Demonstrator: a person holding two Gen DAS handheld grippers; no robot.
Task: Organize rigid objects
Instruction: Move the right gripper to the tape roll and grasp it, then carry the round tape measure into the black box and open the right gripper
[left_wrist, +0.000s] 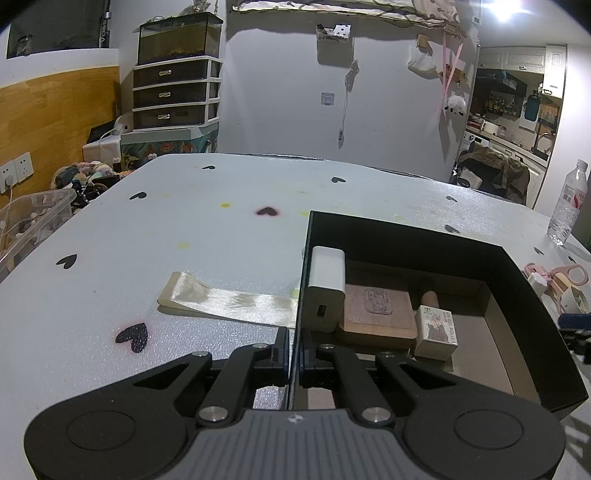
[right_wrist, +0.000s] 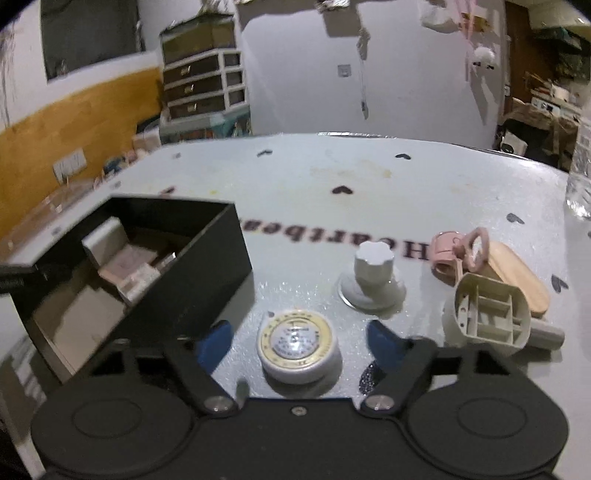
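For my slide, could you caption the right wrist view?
Open right gripper straddles round tape measure beside black box.

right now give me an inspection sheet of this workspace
surface: pale table cover with black hearts, stained
job's things: black open box holding a white charger block; round white tape measure on the table
clutter: white knob, pink scissors, satin ribbon
grippers: left gripper shut on the box wall; right gripper open around the tape measure
cables: nothing seen on the table
surroundings: plastic drawer unit
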